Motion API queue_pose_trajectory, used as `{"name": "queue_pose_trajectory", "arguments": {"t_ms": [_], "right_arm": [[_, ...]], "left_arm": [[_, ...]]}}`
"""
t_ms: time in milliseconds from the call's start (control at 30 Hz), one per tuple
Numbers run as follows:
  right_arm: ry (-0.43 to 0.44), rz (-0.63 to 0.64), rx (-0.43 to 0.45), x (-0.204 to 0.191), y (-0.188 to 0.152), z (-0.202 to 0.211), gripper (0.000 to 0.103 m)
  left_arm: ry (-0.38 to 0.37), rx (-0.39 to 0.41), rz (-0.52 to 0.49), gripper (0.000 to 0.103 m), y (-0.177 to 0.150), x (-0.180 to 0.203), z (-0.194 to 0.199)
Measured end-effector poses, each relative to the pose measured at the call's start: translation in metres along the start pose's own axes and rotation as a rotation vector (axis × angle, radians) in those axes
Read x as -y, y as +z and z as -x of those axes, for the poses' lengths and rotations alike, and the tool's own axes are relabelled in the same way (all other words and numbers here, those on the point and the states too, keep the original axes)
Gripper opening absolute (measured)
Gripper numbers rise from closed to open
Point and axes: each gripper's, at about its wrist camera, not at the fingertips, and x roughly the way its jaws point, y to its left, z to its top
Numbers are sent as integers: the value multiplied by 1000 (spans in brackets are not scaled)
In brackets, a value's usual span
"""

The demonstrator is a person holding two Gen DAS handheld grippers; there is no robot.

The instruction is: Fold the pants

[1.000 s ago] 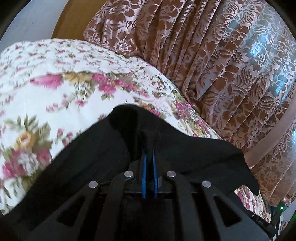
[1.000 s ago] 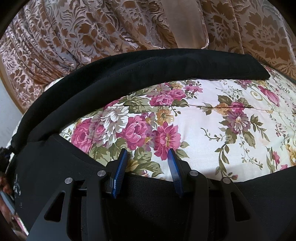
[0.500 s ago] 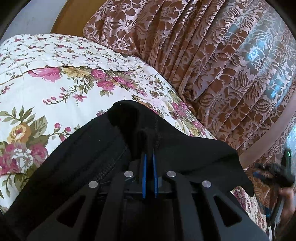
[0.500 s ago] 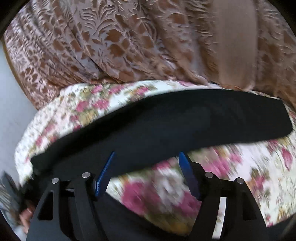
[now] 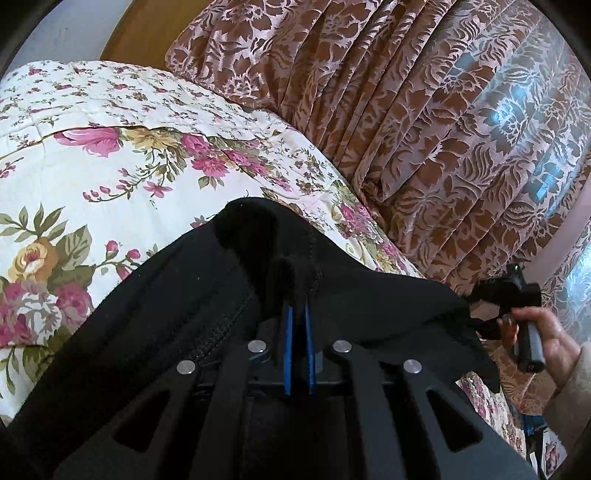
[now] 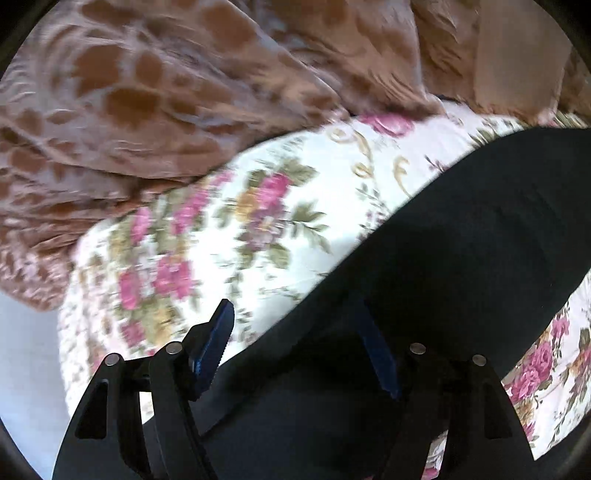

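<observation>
Black pants (image 5: 369, 295) lie across a floral bedspread (image 5: 110, 166). My left gripper (image 5: 298, 310) is shut on a raised fold of the pants, with the cloth bunched up between its blue pads. A hand holding my right gripper (image 5: 517, 295) shows at the right edge of the left wrist view, just past the end of the pants. In the blurred right wrist view, my right gripper (image 6: 293, 306) points down over the edge of the pants (image 6: 480, 240). Its jaws are closing, with black cloth lying between them; the pads stand apart from it.
A brown patterned curtain (image 5: 406, 110) hangs close along the far side of the bed and also fills the top of the right wrist view, curtain (image 6: 147, 110). A wooden headboard (image 5: 136, 33) stands behind the bedspread (image 6: 258, 221).
My right gripper has swept sideways along the pants toward the curtain, its jaws widening and then narrowing. Its hand has come into the left wrist view. The left gripper has kept its grip.
</observation>
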Motion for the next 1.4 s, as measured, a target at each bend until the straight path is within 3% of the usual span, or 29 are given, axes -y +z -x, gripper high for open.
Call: {"name": "queue_pose_trajectory", "arguments": {"t_ms": [33, 100, 200, 333, 433, 600, 700, 833, 967, 1067, 1133, 1300, 1400], "right_arm": [[29, -1, -2, 5, -2, 0, 28], [87, 13, 6, 14, -9, 8, 15], [160, 59, 54, 27, -23, 40, 15], [281, 103, 106, 49, -53, 86, 15], [348, 128, 138, 66, -87, 118, 15], [422, 262, 263, 75, -161, 167, 15], [446, 314, 300, 84, -207, 178, 15], [411, 309, 285, 104, -259, 161, 15], [361, 319, 232, 122, -283, 124, 15], [358, 311, 223, 129, -287, 110, 15], [366, 308, 235, 131, -289, 107, 15], [406, 281, 227, 138, -289, 108, 16], [432, 228, 236, 148, -286, 113, 33]], "left_arm": [[-4, 0, 2, 5, 0, 0, 0], [-14, -2, 12, 5, 1, -1, 0], [-50, -6, 56, 5, 9, -3, 5], [-127, 87, 153, 5, 26, -5, 29], [-161, 142, 149, 5, 36, 3, 49], [-198, 208, 181, 5, 39, -7, 85], [-204, 197, 218, 5, 28, -23, 97], [-170, 144, 229, 6, 6, -39, 98], [-165, 110, 284, 26, -16, -56, 103], [-193, 96, 294, 56, -26, -56, 115], [-237, 81, 305, 60, -31, -54, 123], [-335, 32, 301, 79, -47, -40, 138], [-320, -39, 315, 79, -51, -33, 124]]}}
